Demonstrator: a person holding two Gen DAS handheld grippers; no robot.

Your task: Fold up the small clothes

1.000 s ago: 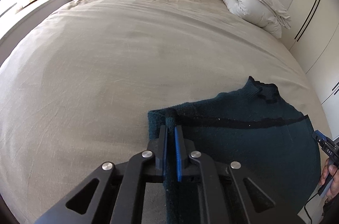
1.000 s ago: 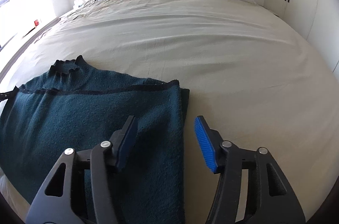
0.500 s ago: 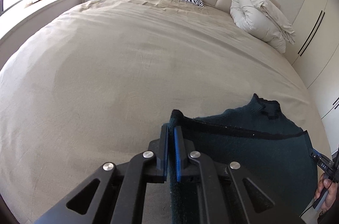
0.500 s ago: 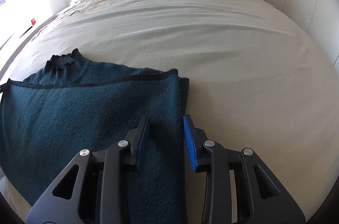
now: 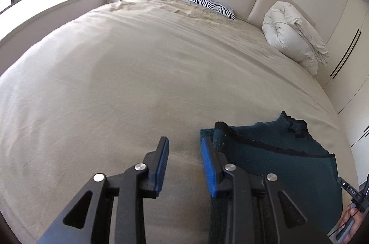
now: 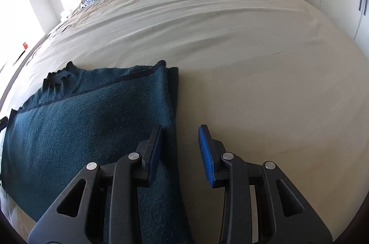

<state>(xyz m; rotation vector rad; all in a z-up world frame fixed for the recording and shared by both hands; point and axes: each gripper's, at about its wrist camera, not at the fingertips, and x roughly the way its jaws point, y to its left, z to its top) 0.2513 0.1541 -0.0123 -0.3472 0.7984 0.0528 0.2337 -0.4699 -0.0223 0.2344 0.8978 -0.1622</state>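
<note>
A dark teal knit sweater (image 6: 87, 119) with a black-trimmed collar lies flat on the beige bed, folded along its right side. In the left wrist view the sweater (image 5: 276, 165) lies at the lower right. My left gripper (image 5: 184, 147) is open and empty, its right finger touching the sweater's left corner. My right gripper (image 6: 181, 135) is open and empty, straddling the sweater's folded right edge just above the bed.
The beige bed sheet (image 5: 138, 82) spreads wide to the left and far side. A zebra-print pillow (image 5: 203, 2) and a rolled white duvet (image 5: 293, 36) lie by the headboard. White wardrobe doors (image 5: 346, 54) stand to the right of the bed.
My left gripper has let go of the sweater's corner and opened. My right gripper narrowed, then opened again, and shifted right onto the folded edge.
</note>
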